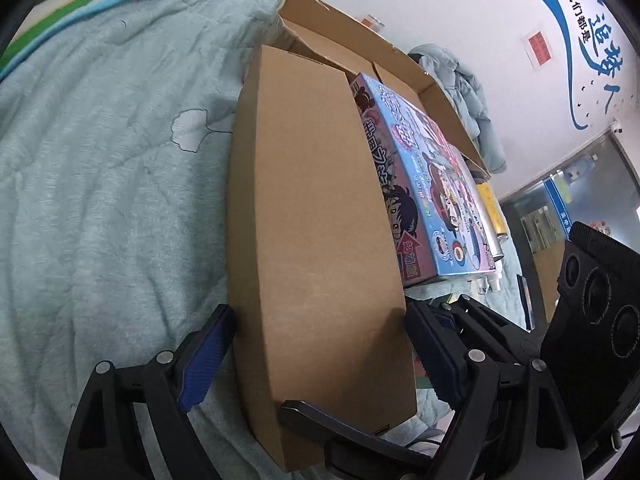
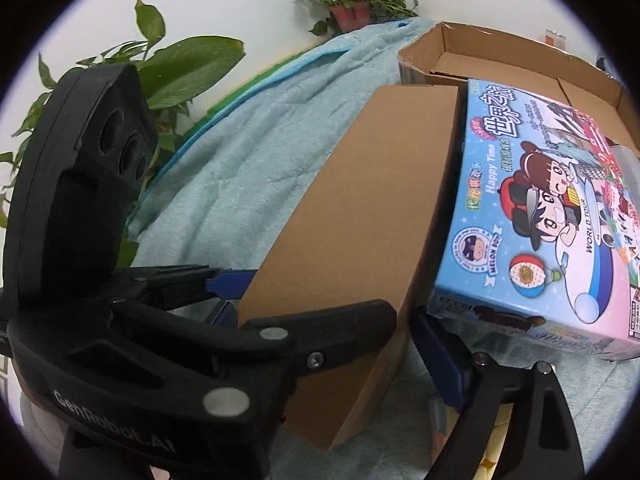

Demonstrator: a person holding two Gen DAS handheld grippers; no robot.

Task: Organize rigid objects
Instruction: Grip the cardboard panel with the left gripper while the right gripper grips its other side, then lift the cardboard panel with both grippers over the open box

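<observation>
Teal quilt point(image 1: 100, 160) on the left, soft and yielding, bare on that side. Next, lying lengthwise on it, a long flat box point(image 1: 312, 200) of plain brown cardboard, far end up at an open carton point(image 1: 340, 28). Left gripper point(image 1: 320, 320) astride the near end, blue pads flush on both long sides, pinching across the width. Right gripper point(image 2: 324, 320) at the same end, fingers spread wide, not seen pressing. Further right, close alongside, a colourful game box point(image 2: 540, 220). Probably light and stiff-walled, perhaps hollow, so liable to dent under a hard squeeze; smooth faces likely a little slippery. Best taken across the narrow width, one hold near the end, a second toward the middle against tipping.
</observation>
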